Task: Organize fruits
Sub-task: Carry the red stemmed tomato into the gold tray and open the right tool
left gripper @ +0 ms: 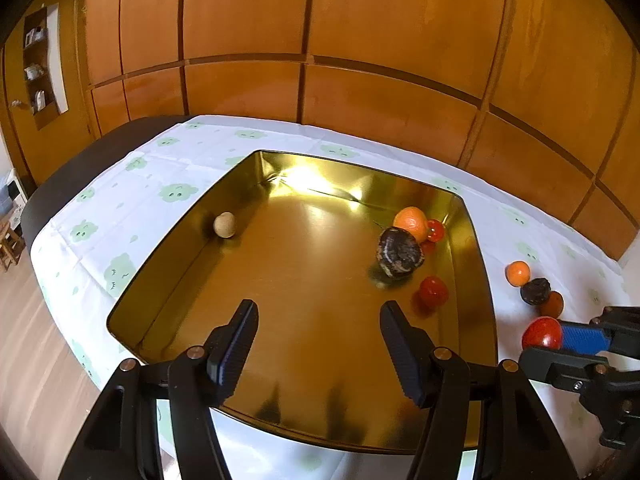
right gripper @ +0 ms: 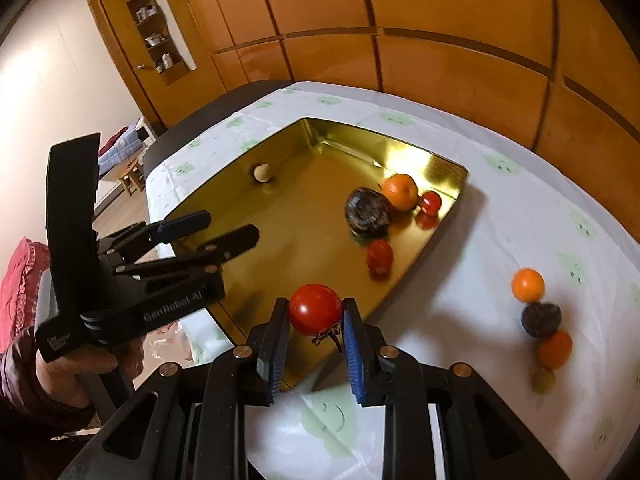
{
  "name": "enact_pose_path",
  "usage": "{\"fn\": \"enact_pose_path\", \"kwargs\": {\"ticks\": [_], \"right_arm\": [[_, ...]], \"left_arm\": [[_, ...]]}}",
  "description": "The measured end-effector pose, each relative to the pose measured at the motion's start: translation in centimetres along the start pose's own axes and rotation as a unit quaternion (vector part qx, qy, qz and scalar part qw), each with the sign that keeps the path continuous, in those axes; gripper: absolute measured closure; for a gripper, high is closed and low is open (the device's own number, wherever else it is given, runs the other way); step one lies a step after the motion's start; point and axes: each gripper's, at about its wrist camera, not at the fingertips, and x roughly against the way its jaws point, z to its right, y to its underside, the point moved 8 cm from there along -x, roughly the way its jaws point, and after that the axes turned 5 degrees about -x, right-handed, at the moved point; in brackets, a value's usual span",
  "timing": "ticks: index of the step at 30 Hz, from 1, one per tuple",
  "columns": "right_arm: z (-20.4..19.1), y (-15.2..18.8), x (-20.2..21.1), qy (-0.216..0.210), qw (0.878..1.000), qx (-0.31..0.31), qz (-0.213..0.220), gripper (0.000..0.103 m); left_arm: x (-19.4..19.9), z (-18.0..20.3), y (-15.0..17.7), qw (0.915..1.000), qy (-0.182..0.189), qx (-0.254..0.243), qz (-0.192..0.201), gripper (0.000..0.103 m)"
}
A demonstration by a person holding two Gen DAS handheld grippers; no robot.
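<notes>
The right gripper [right gripper: 316,322] is tilted steeply downward and clamped on a red tomato [right gripper: 315,309], which is pinched between both pads with its dark stem hanging below. It is held just above the near right rim of the gold tin [right gripper: 424,250]. The left gripper [left gripper: 318,316] is angled down over the tin's near edge with its jaws half apart and nothing between them; its handle is gripped by a hand [right gripper: 80,364] in a dark sleeve. Ahead of the right gripper, inside the tin, a small red fruit [right gripper: 379,255], a dark fruit [right gripper: 368,212] and an orange [right gripper: 399,191] are clustered toward the right wall. A pale ball [right gripper: 263,171] lies by the left wall; the floor between is left bare. To the right, on the tablecloth [right gripper: 500,220], three more fruits [right gripper: 540,314] are lined up.
</notes>
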Motion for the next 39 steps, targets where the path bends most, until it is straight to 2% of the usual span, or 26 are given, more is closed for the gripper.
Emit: {"fn": "enact_pose_path", "kwargs": {"ticks": [9,16,24,29,35,39], "right_arm": [[-1.5,-0.5,-2.1,0.001,0.999,0.03,-0.022,0.077],[-1.0,-1.0,-4.7,0.04,0.997,0.055,-0.047,0.077],[0.3,-0.7,-6.3,0.057,0.994,0.064,-0.069,0.077],[1.0,-0.9,-7.1,0.066,0.993,0.061,-0.076,0.077],[1.9,-1.0,-8.1,0.102,0.99,0.063,-0.074,0.077],[2.0,-1.1,-8.1,0.086,0.993,0.051,-0.065,0.075]], "left_arm": [[0.0,-1.1,0.3,0.9999,-0.006,0.011,0.0,0.039],[0.0,-2.0,0.3,0.9997,-0.009,0.021,-0.001,0.039],[0.1,-3.7,0.5,0.9992,-0.02,0.036,0.0,0.039],[-0.1,-3.8,0.6,0.9992,-0.019,0.036,-0.001,0.039],[-0.1,-3.3,0.8,0.9994,-0.015,0.03,-0.004,0.039],[-0.2,-3.1,0.9,0.9995,-0.012,0.028,-0.007,0.039]]}}
